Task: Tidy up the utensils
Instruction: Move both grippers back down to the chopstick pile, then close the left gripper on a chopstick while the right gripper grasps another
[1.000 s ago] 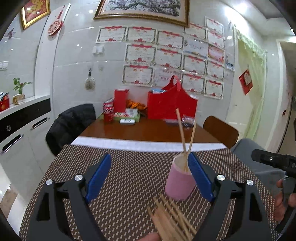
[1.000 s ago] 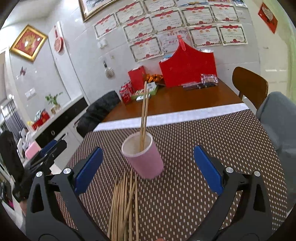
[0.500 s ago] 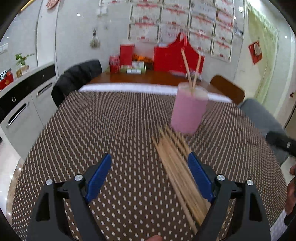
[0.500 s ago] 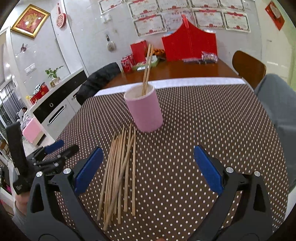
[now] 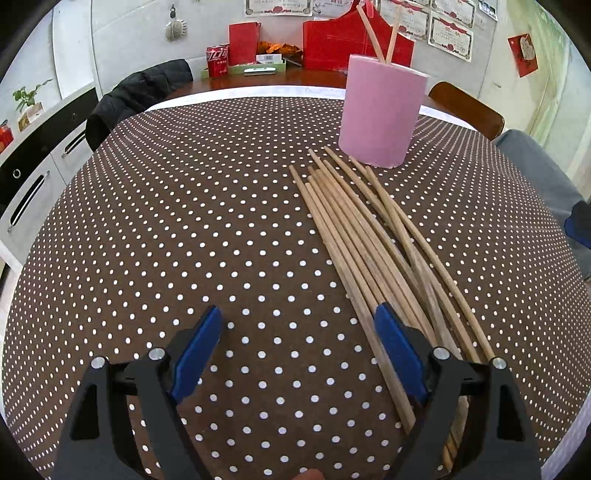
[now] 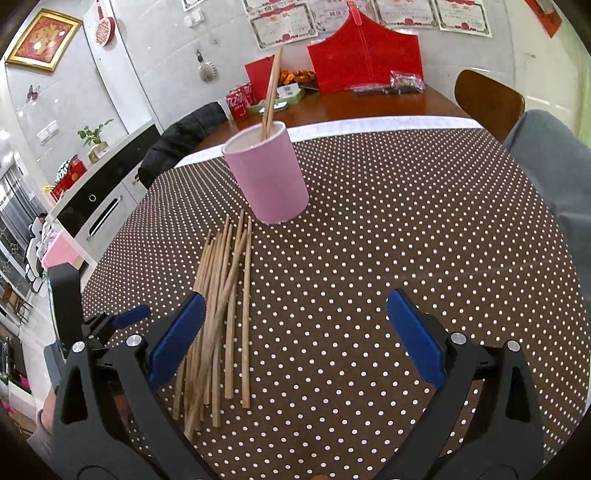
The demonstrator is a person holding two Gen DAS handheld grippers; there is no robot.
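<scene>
A pink cup (image 5: 380,114) stands on the brown dotted tablecloth (image 5: 184,221) with two wooden chopsticks (image 5: 369,29) upright in it. It also shows in the right wrist view (image 6: 267,173). Several loose chopsticks (image 5: 369,243) lie in a bundle in front of the cup, and they show in the right wrist view too (image 6: 221,295). My left gripper (image 5: 299,347) is open and empty, low over the cloth, its right finger over the bundle's near end. My right gripper (image 6: 295,332) is open and empty, its left finger over the bundle.
A bare wooden table end (image 6: 369,107) behind the cloth holds a red bag (image 6: 364,59), a red box, cola cans (image 5: 217,61) and a green tray. A wooden chair (image 6: 487,99) stands at the right, a black jacket (image 5: 140,92) on a chair at the left, white cabinets beyond.
Both grippers have dropped and tilted down toward the table, nearer the loose chopsticks. The bundle now lies under one finger of each. Both stay open.
</scene>
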